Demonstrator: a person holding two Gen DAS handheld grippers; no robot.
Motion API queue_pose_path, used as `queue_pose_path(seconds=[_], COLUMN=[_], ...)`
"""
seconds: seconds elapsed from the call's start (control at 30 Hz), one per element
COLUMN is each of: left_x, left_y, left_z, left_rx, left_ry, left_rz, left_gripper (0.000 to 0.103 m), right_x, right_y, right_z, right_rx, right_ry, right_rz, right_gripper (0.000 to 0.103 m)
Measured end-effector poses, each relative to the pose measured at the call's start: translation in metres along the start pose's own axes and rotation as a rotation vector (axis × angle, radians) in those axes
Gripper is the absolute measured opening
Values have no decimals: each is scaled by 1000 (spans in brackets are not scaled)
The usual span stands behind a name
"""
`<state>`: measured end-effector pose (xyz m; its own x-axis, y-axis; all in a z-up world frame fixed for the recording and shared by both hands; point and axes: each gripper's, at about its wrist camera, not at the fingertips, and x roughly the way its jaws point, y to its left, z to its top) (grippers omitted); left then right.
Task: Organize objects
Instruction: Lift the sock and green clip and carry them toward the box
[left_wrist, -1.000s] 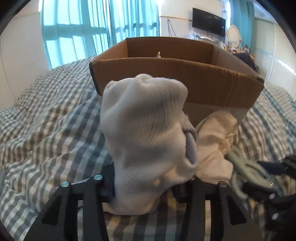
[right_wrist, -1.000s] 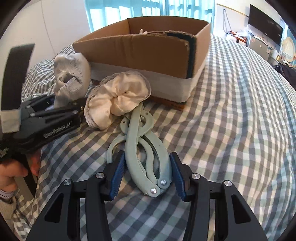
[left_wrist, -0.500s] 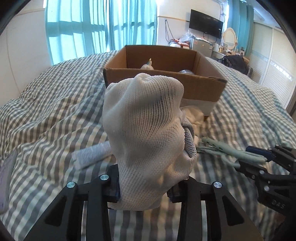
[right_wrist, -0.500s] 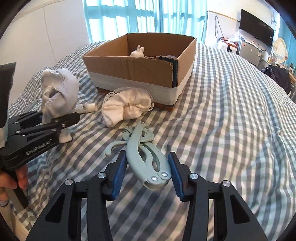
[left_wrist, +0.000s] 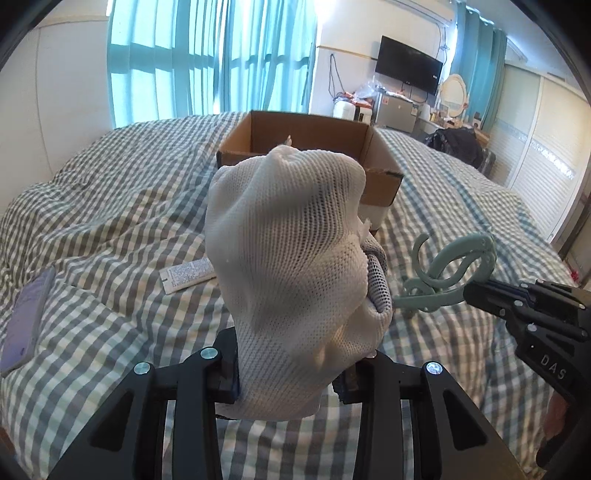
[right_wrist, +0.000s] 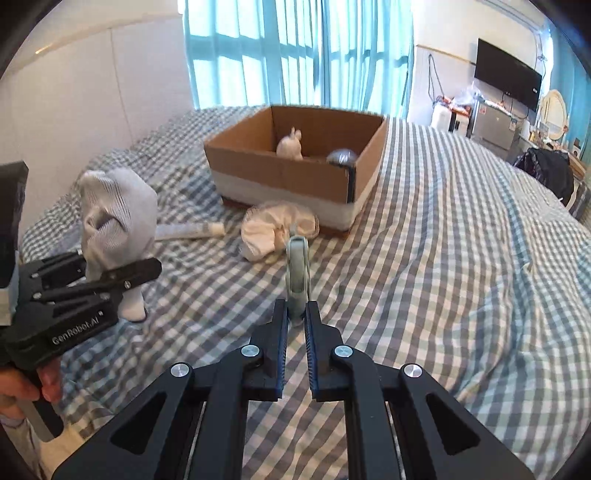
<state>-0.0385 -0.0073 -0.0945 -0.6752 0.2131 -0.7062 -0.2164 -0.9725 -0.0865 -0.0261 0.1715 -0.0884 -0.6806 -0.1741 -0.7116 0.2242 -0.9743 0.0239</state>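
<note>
We're holding the white mesh sock (left_wrist: 291, 280) up in the left gripper (left_wrist: 286, 373) and pinching the mint-green hanger (right_wrist: 297, 273) in the right gripper (right_wrist: 295, 317) above the bed (right_wrist: 443, 258), short of the cardboard box (right_wrist: 295, 173).

The cardboard box (right_wrist: 291, 173) is sitting open-topped, with a small white figure (right_wrist: 290, 147) and a grey ball (right_wrist: 341, 157) taking up its far floor. A white cloth bundle (right_wrist: 277, 229) and a tube (right_wrist: 188, 231) are lying across the near approach.
</note>
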Motion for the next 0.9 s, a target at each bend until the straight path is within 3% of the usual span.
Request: queue_pose_path(seconds=[0.47,0.9], left_x=[-33,-21], left_y=[-12,-12], left_z=[43,143], left_rx=[17,46], left_ry=[-97,-202], left_rz=[-26,-24], left_gripper=[36,36], right_x=[-58,-65], right_y=[1,-13], right_z=[49,164], right_rx=[-50,-81], right_ry=[-156,-302], right_rz=[-3,13], right_gripper=[9,9])
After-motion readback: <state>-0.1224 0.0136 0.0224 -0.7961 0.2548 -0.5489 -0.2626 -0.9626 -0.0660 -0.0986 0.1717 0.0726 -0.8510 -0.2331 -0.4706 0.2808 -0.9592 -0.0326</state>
